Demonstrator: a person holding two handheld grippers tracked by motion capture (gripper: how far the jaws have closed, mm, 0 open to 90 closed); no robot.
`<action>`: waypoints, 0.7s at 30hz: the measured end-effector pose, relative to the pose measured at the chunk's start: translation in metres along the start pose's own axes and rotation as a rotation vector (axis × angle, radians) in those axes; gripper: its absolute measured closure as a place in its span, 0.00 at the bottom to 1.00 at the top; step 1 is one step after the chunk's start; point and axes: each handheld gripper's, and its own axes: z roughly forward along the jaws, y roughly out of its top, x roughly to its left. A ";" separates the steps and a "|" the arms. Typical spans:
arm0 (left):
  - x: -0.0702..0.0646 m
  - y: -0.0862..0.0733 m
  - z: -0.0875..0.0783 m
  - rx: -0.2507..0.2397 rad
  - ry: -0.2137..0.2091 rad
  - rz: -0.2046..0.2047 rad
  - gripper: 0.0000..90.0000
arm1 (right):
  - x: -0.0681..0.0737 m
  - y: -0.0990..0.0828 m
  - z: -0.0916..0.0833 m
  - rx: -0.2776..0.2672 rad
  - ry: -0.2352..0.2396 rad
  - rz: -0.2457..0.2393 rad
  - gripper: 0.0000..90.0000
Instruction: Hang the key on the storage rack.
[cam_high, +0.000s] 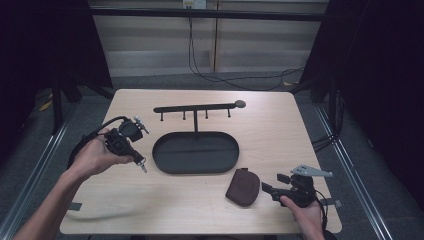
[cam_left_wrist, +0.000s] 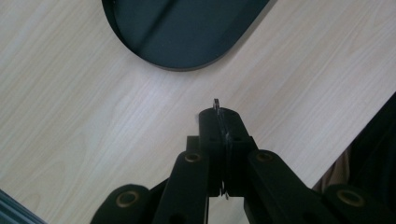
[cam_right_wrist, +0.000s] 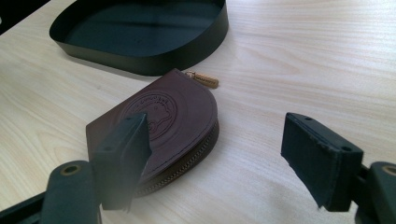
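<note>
Lighting: table (cam_high: 150, 200) evenly lit from above; surroundings left dark. Shadows soft. Faint sheen noted on wood. Near jaws rendered blurred in both gripper views; high view slightly soft.

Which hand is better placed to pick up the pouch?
Right. The right gripper stands open right at the pouch; the left gripper, shut on a thin metal piece, is beyond the tray.

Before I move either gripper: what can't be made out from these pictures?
- Thin metal sliver pinched in the shut left gripper, left gripper view: jaws hide most; identity unclear.
- Brown leather zip pouch, right gripper view: near corner behind a jaw; embossed stamp unreadable.
- Pouch's tan zip tag: lettering too small.
</note>
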 end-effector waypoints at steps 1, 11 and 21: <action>0.000 0.001 -0.001 -0.003 0.007 -0.005 0.99 | 0.000 0.000 0.000 -0.001 0.002 -0.002 0.26; 0.001 0.014 -0.010 -0.009 -0.002 -0.001 0.99 | 0.002 -0.001 -0.001 -0.015 0.001 -0.023 0.21; 0.006 0.026 -0.018 0.001 0.006 -0.001 0.99 | 0.001 -0.001 -0.001 -0.011 0.002 -0.020 0.17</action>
